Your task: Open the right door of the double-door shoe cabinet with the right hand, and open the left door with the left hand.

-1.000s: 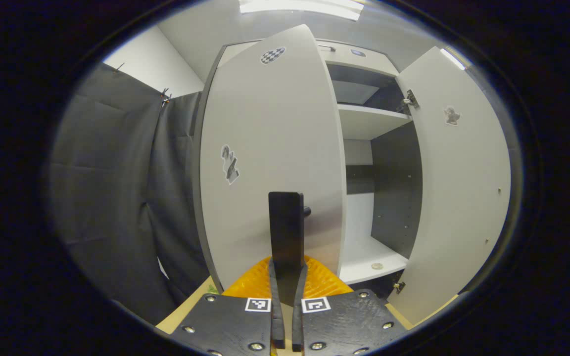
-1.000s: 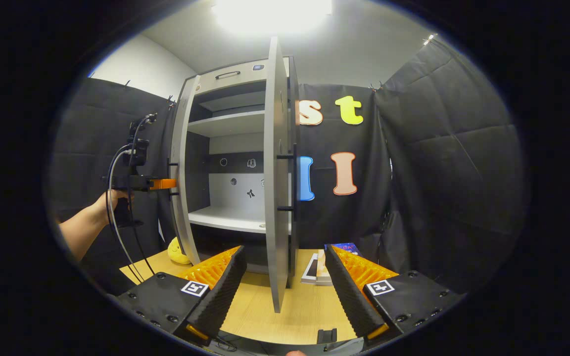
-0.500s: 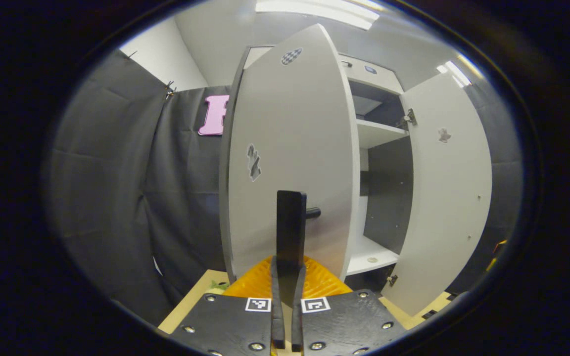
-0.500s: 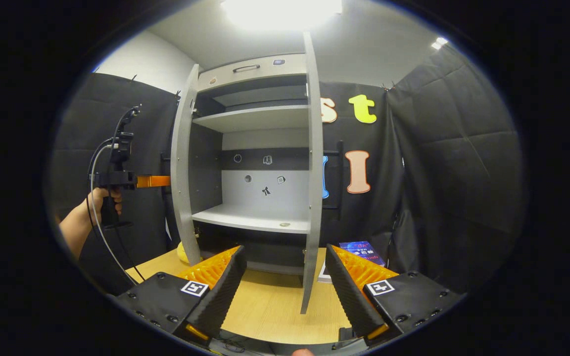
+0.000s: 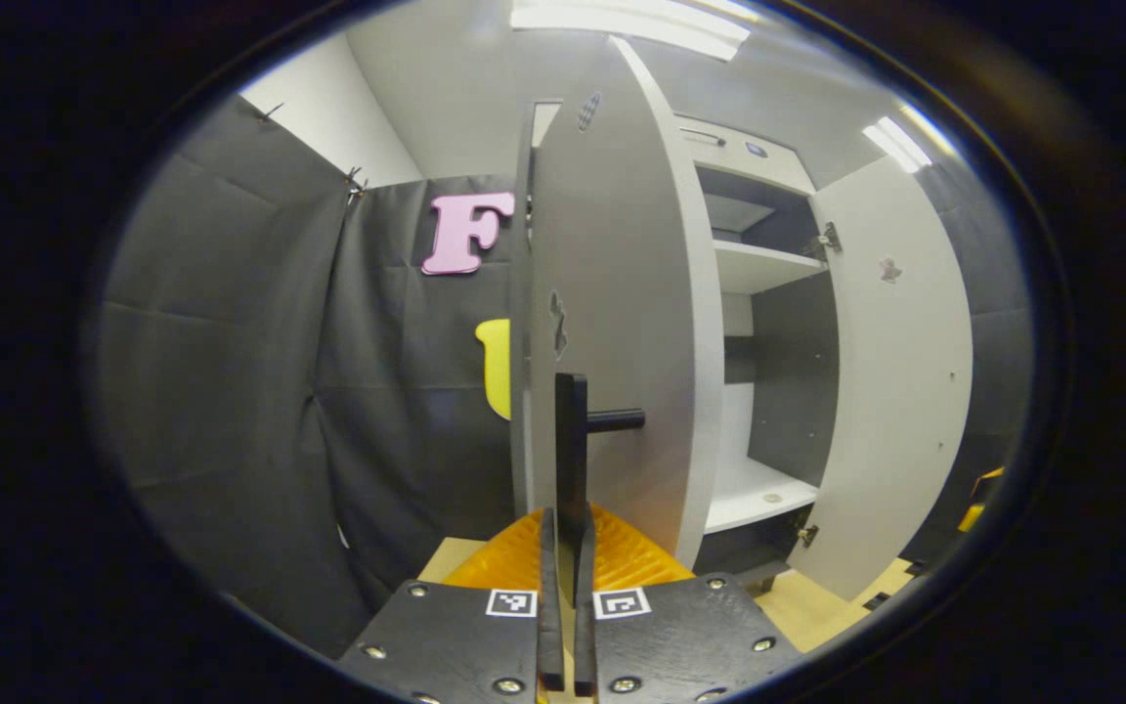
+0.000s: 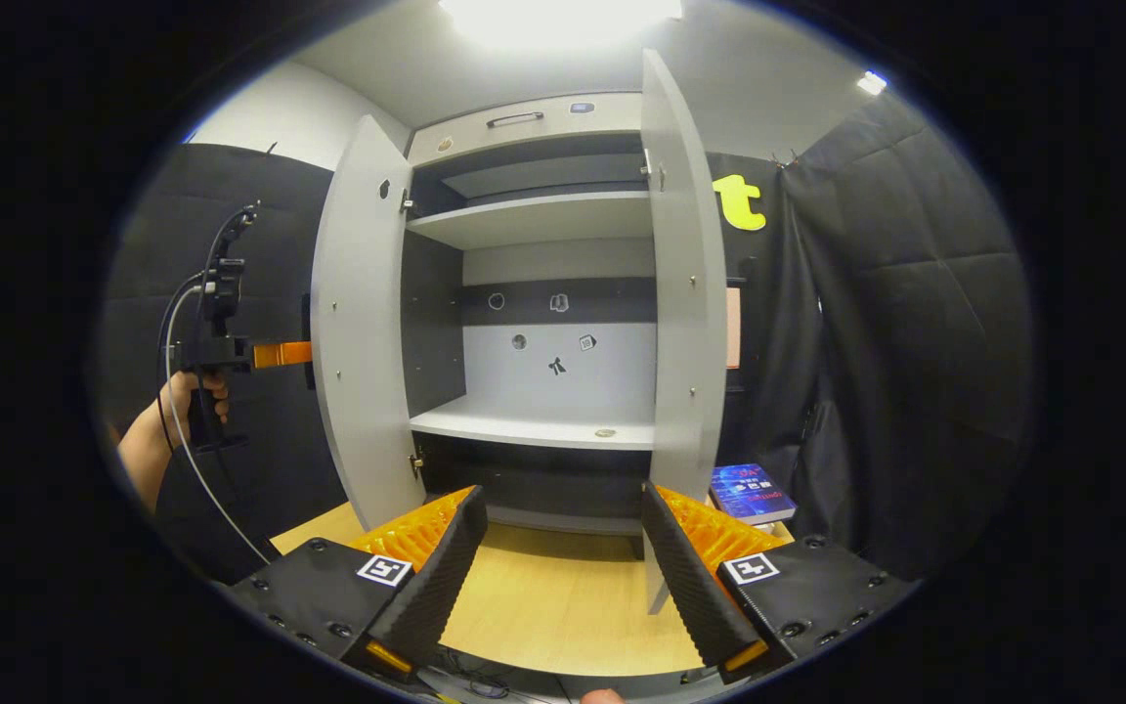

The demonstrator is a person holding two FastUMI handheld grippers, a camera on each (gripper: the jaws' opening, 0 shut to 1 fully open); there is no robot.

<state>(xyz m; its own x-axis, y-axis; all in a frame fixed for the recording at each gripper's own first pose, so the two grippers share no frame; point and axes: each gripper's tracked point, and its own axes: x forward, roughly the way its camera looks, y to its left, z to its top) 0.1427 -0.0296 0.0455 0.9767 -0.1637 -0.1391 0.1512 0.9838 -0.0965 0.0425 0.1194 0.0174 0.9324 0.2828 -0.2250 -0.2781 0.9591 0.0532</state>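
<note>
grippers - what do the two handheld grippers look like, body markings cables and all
In the right gripper view, the right gripper has two black bolted plates, each bearing a small square black-and-white tag, and fingers with ribbed faces. The left gripper, farther off, has a black body with an upright camera mast, looping black and pale cables, and a black grip in the person's bare hand. No sleeve is visible.

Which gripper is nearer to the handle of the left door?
Left. The left gripper is shut on the handle of the left door. The right gripper is open, back from the cabinet.
</note>
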